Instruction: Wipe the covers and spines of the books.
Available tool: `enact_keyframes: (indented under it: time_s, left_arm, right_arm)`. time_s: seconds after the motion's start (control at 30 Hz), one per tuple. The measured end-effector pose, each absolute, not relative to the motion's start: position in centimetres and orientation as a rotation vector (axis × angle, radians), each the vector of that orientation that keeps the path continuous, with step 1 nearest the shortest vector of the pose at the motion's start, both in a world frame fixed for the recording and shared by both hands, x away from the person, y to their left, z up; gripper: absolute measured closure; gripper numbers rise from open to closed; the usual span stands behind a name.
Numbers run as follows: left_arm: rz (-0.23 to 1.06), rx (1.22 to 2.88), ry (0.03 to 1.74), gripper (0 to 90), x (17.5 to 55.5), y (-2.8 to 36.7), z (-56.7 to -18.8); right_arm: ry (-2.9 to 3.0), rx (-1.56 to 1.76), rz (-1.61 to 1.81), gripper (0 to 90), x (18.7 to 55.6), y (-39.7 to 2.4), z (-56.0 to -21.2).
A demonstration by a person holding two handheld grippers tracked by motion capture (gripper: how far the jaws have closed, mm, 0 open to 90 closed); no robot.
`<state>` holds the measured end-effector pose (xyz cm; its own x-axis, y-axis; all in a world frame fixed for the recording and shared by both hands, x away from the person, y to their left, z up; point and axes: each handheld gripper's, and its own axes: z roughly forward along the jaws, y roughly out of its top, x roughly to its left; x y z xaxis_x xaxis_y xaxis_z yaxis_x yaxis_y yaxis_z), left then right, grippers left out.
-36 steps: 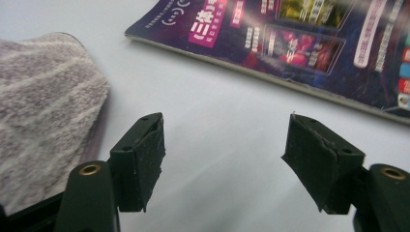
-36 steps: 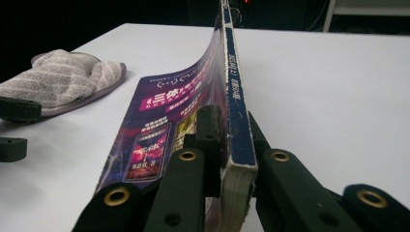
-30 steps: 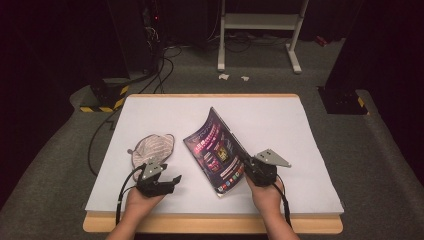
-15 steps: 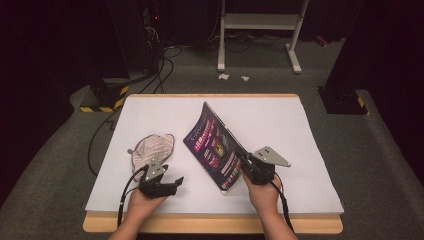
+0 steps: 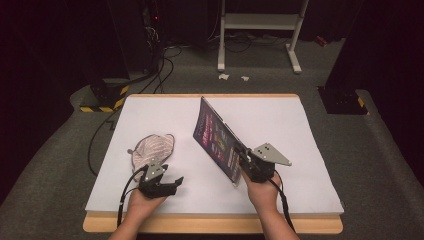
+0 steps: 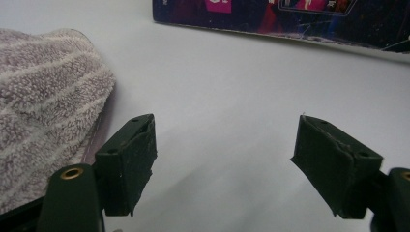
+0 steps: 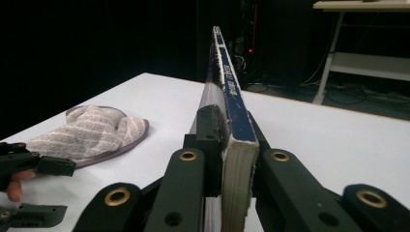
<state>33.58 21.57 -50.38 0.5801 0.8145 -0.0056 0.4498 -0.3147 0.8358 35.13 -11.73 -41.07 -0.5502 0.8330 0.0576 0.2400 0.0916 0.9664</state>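
A dark purple book (image 5: 215,137) stands tilted on its long edge at mid-table, spine up in the right gripper view (image 7: 227,82). My right gripper (image 5: 241,154) is shut on its near end, a pad (image 7: 209,126) pressed to each cover. A striped grey oven mitt (image 5: 152,147) lies flat to the left. My left gripper (image 5: 172,182) rests low on the white table just in front of the mitt. Its jaws have just been opening and stand open (image 6: 225,164) with nothing between them; the mitt (image 6: 43,121) lies beside the left pad.
White paper (image 5: 290,125) covers the wooden table. Beyond the far edge are floor cables (image 5: 160,65), a yellow-and-black striped block (image 5: 102,102) and a white shelf frame (image 5: 260,25). Grey carpet surrounds the table.
My right gripper has risen a little, tipping the book more upright on its edge. The left hand has stayed in place by the mitt.
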Motion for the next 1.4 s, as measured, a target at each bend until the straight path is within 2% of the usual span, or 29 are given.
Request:
enact_keyframes:
  time_s: [0.67, 1.17, 1.4]
  left_arm:
    - [0.537, 1.955, 1.006, 23.5, 33.6, 21.5, -50.3]
    - [0.531, 1.962, 1.003, 23.6, 33.7, 21.5, -50.4]
    - [0.528, 1.957, 1.011, 23.5, 33.7, 21.4, -50.4]
  right_arm:
    - [1.773, 1.063, 1.467, 84.5, 36.0, -12.9, -39.5]
    - [1.63, 1.111, 1.38, 84.5, 36.4, -16.8, -38.2]
    - [1.604, 1.113, 1.306, 84.4, 36.4, -17.5, -38.9]
